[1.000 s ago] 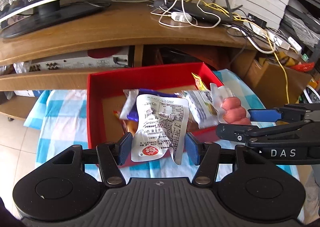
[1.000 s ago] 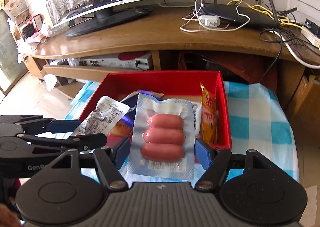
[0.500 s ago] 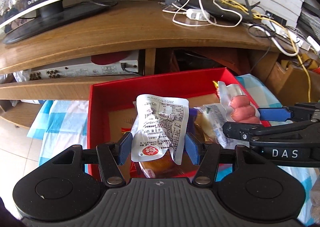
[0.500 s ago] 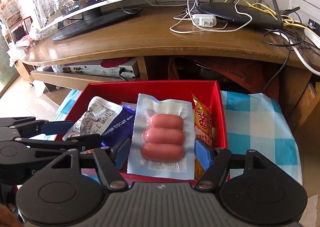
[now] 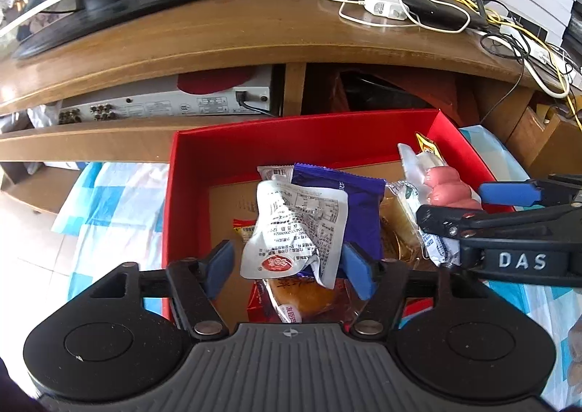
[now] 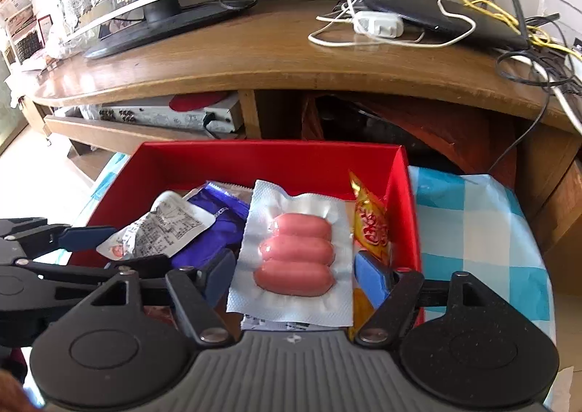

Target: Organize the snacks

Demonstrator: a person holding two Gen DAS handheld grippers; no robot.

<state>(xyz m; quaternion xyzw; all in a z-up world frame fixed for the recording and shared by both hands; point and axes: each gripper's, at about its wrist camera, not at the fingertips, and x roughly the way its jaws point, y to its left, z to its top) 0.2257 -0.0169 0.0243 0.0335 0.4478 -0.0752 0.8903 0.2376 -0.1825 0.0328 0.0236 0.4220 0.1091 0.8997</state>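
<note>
While earlier pinched, white packet [image 5: 295,230] now loose over red box [image 5: 189,172].

surface: blue-checked tablecloth [image 6: 483,230] | on it: red box [image 6: 265,161]

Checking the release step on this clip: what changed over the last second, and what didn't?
Both grippers moved forward over the red box. The left gripper opened, so the white packet now sits loose between its pads. The right gripper also looks wider around the sausage pack, though contact is unclear. Purple packet and orange packet stayed in the box.
</note>
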